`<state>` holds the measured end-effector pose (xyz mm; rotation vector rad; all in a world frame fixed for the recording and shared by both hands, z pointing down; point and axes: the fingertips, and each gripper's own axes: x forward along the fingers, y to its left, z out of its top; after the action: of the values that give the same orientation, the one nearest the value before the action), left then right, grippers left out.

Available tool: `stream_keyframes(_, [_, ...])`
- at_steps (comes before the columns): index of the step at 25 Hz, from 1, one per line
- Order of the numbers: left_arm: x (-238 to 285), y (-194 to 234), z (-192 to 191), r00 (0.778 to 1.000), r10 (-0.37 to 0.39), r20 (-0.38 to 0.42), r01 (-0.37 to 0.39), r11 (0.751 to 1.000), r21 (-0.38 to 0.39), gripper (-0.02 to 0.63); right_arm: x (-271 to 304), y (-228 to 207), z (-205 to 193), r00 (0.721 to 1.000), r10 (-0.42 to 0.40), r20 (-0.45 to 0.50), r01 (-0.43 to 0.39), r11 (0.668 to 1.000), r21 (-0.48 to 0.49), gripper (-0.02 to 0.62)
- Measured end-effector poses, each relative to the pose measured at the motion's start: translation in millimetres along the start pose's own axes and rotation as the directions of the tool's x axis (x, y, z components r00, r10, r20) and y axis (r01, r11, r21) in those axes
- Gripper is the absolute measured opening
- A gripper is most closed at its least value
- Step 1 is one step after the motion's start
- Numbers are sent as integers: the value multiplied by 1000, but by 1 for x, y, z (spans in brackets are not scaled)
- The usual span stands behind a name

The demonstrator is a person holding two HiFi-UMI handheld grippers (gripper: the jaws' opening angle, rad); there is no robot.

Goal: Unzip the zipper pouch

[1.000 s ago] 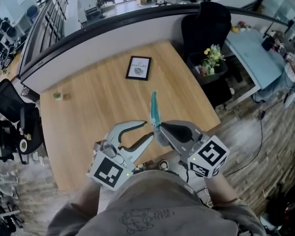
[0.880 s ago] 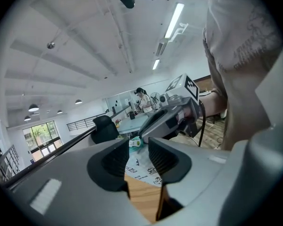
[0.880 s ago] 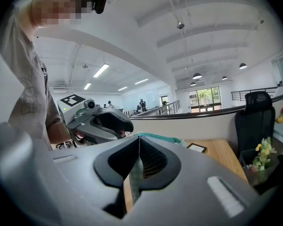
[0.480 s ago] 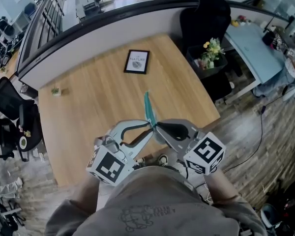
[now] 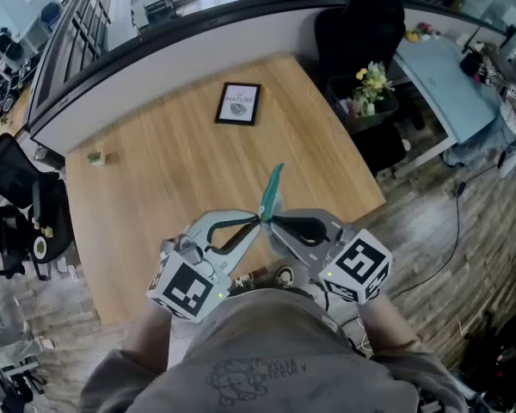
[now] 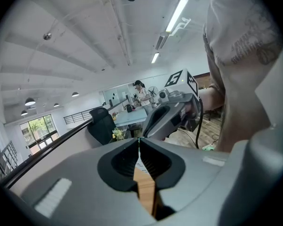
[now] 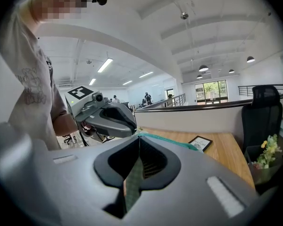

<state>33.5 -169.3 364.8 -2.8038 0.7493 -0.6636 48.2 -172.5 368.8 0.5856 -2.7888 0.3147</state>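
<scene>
Above the wooden table, the right gripper is clamping the zipper pouch while the left gripper, jaws having just been closing, is seemingly nipping its near end, wanting a straight pull.

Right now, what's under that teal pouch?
Bare wooden table; the left tool and right tool hold the pouch above it. The strip directly beneath is covered.

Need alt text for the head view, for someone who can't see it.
The left gripper and right gripper meet, both shut on the near end of a teal pouch held above a wooden table. A framed picture lies farther back.
</scene>
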Motion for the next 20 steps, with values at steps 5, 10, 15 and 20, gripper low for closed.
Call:
stream_keyframes(5, [-4, 11, 9, 999, -5, 48, 10, 993, -116, 6, 1, 2, 1, 999, 33, -4, -33, 999, -6, 14])
stream_keyframes(10, [-6, 28, 5, 999, 17, 38, -10, 985, -175, 3, -2, 11, 3, 995, 104, -8, -104, 993, -58, 12])
stream_keyframes(15, [-9, 52, -5, 994, 113, -12, -113, 971, -210, -2, -6, 40, 11, 973, 230, -15, -230, 966, -117, 12])
stream_keyframes(20, [-26, 82, -11, 986, 164, -6, -160, 954, -253, 0, -16, 64, 16, 953, 303, 3, -299, 940, -164, 12])
